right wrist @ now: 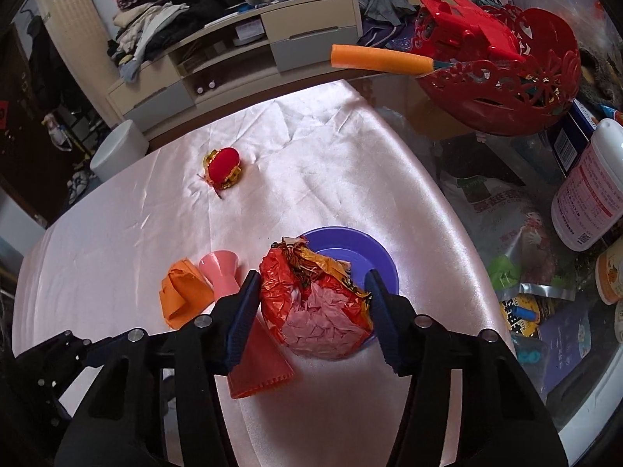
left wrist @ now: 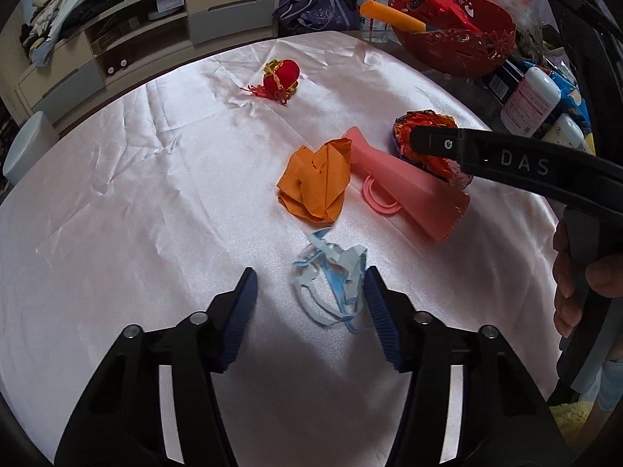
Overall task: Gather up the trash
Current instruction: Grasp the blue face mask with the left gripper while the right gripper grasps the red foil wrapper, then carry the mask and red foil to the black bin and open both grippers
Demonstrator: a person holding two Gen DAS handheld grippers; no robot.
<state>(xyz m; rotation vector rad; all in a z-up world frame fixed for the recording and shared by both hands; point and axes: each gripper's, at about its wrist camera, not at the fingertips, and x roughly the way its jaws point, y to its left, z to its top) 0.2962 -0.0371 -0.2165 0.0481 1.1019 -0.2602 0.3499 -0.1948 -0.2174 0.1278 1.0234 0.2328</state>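
Observation:
A crumpled red-and-gold wrapper ball [right wrist: 317, 297] lies on a purple plate [right wrist: 352, 251]. My right gripper [right wrist: 313, 288] is open with a finger on each side of the wrapper ball; it also shows in the left wrist view [left wrist: 432, 144]. A torn light-blue face mask [left wrist: 331, 286] lies on the white satin cloth [left wrist: 136, 202]. My left gripper [left wrist: 309, 292] is open, the mask between its fingers near the right pad. Crumpled orange paper [left wrist: 313, 183] lies beside a tipped pink cup [left wrist: 405, 185].
A red-and-gold ornament [left wrist: 280, 78] sits farther back on the cloth. A red basket [right wrist: 502, 78] with a red toy and an orange foam tube [right wrist: 379, 58] stands at the back right. Bottles, jars and packets [right wrist: 588, 198] crowd the right side.

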